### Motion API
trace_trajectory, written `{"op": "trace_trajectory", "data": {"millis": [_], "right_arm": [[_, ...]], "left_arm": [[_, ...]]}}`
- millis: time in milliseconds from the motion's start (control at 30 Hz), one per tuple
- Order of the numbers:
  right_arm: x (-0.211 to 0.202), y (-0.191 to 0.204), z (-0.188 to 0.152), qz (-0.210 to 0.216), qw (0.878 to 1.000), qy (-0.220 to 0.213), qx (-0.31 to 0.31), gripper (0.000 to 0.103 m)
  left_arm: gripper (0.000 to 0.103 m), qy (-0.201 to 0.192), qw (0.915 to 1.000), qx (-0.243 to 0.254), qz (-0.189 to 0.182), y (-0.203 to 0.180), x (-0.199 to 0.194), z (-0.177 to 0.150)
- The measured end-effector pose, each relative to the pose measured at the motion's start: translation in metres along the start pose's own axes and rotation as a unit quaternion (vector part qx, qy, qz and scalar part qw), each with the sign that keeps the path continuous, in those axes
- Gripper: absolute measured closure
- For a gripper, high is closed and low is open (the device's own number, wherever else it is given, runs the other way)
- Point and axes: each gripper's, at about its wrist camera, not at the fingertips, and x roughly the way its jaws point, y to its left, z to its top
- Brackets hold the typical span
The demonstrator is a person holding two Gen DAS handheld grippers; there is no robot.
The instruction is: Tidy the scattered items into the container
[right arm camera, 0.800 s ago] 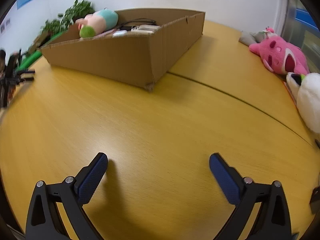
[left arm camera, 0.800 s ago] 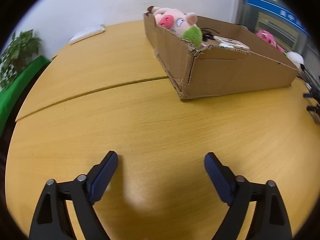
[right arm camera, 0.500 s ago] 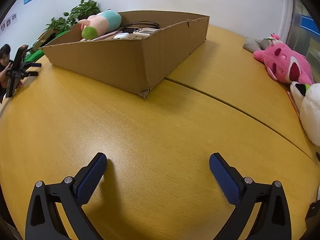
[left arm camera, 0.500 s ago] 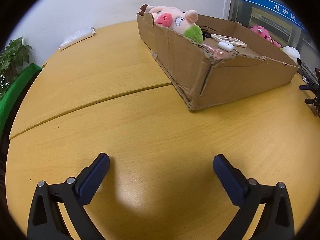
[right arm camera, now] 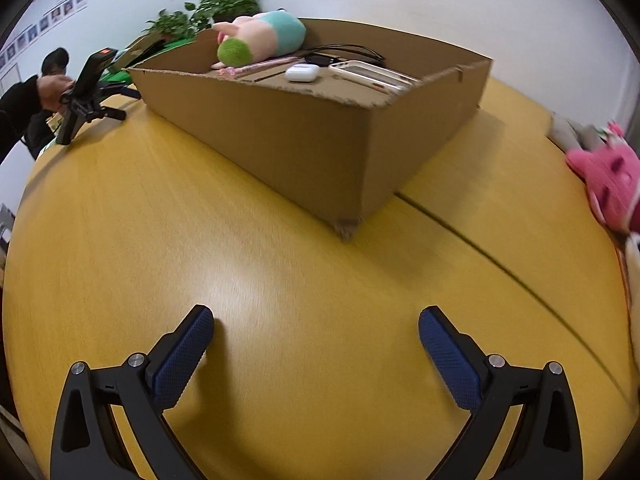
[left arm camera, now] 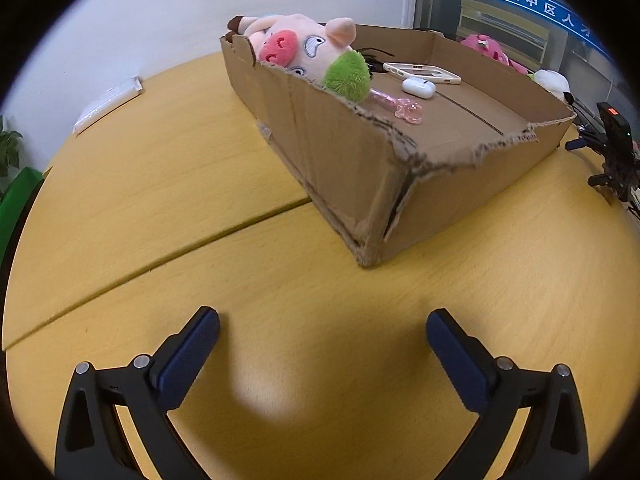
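The round yellow wooden table (left arm camera: 168,184) carries a shallow brown cardboard box (left arm camera: 352,168) with torn edges, set well ahead of both tools. Inside it lie a pink pig plush with a green tuft (left arm camera: 308,54), a cream phone case (left arm camera: 422,72), a white earbud case (left arm camera: 418,88) and a pink translucent trinket (left arm camera: 408,111). The left gripper (left arm camera: 322,332) and right gripper (right arm camera: 316,330) hang over bare tabletop, jaws spread wide, holding nothing.

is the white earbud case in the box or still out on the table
In the box: the white earbud case lies on the cardboard box floor beside the phone case.
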Motion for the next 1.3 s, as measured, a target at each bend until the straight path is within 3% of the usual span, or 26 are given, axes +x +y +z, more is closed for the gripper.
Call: {"op": "trace_trajectory", "data": {"millis": [1300], "right_arm": [[0.0005, -0.0001, 0.0017, 0.001, 1.0, 0.003, 0.001, 0.0]], "left_arm": [[0.0, 0.0, 1.0, 0.0, 0.002, -0.0023, -0.0008, 0.0002]]}}
